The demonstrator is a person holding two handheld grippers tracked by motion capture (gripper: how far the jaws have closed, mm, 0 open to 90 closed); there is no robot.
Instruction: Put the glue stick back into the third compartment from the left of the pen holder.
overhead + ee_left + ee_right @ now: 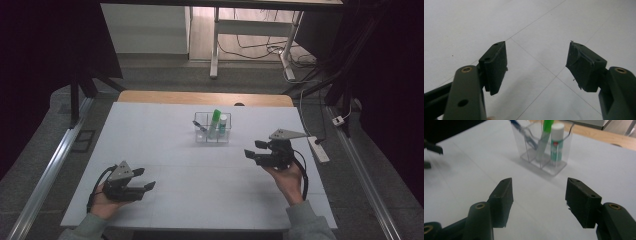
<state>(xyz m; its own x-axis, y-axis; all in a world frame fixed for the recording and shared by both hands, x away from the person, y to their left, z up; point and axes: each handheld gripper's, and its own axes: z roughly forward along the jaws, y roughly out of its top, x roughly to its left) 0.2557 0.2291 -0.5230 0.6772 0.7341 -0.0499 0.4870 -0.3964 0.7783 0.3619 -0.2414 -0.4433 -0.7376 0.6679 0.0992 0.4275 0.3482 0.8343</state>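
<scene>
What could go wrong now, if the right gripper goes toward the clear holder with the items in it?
1. The clear holder looks light; the open right gripper might push or tip it.
2. The green marker, white-capped tube and blue pen stand close together, so grabbing one may knock another.

Clear organizer (223, 136) upright, mid-table; green marker (214, 122) inside.

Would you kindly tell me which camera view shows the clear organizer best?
The right gripper view: the clear organizer appears close, its dividers visible, holding a green marker and a white-capped tube. The high view shows it small at mid-table. The left gripper view looks at table surface.
</scene>
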